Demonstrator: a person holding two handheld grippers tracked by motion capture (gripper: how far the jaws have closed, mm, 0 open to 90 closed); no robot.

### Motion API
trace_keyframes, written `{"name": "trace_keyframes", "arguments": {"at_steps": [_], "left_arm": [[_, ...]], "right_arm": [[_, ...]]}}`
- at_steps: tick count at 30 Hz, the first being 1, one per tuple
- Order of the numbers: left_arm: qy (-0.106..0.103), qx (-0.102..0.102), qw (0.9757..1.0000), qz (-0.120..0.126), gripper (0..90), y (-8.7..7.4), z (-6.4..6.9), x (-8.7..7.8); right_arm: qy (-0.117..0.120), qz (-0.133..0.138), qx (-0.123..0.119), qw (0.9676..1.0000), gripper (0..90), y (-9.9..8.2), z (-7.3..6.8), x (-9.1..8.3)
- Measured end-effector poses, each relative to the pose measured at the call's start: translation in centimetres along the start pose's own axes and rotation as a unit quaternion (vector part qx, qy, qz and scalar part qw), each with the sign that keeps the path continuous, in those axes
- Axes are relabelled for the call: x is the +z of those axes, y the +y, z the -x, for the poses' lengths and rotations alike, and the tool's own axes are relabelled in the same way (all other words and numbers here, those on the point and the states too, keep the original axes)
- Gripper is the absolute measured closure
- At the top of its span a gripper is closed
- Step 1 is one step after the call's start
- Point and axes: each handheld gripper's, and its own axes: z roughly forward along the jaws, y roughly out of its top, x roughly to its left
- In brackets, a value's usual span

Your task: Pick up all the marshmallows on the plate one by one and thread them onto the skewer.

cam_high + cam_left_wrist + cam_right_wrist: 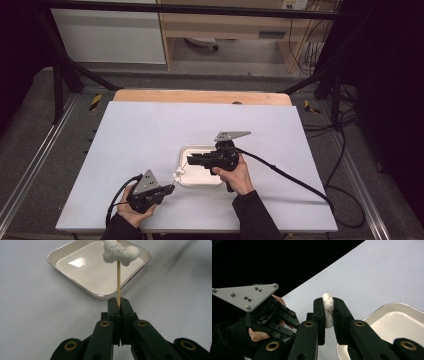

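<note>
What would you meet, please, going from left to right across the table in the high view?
Left tongs gripping a wooden skewer → white lump on the skewer → white tray → right tongs over the tray, their cable trailing right.

skewer [118,282] — top cut off by frame edge | white lump [328,310] — sides hidden between jaws

Looked like a lab or test workshop rather than a home. White work table [150,130] boxed in by a black metal frame [190,9], grey carpet floor [30,135] crossed by metal rails [35,155], hazard-striped tape [95,102] at the corners, loose cables [345,150] trailing right, plain wooden shelving [225,25] behind.
</note>
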Motion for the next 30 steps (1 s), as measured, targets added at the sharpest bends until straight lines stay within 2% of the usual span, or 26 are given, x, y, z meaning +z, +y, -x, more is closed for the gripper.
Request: {"name": "trace_keyframes", "arguments": {"at_steps": [7, 15, 19, 25, 30], "left_arm": [[0.005, -0.005, 1.0, 0.0, 89.4, 0.01, 0.0, -0.21], [0.015, 0.007, 0.9999, 0.004, 89.3, -0.04, 0.11, -0.19], [0.009, 0.012, 0.9999, 0.003, 89.3, -0.09, 0.32, -0.08], [0.01, 0.015, 0.9998, 0.009, 89.3, -0.04, 0.43, -0.27], [0.01, 0.021, 0.9997, -0.002, 89.3, -0.1, 0.47, 0.04]], "right_arm": [[0.002, -0.003, -0.002, 1.0, 82.4, -0.2, -0.22, 0.02], [0.001, -0.007, -0.005, 1.0, 82.8, -0.33, -0.28, 0.08], [0.005, -0.008, 0.0, 1.0, 83.0, -0.35, -0.31, 0.24], [0.009, -0.009, -0.002, 0.9999, 83.1, -0.49, -0.58, 0.14], [0.005, -0.015, -0.001, 0.9999, 83.2, -0.77, -0.46, 0.39]]}}
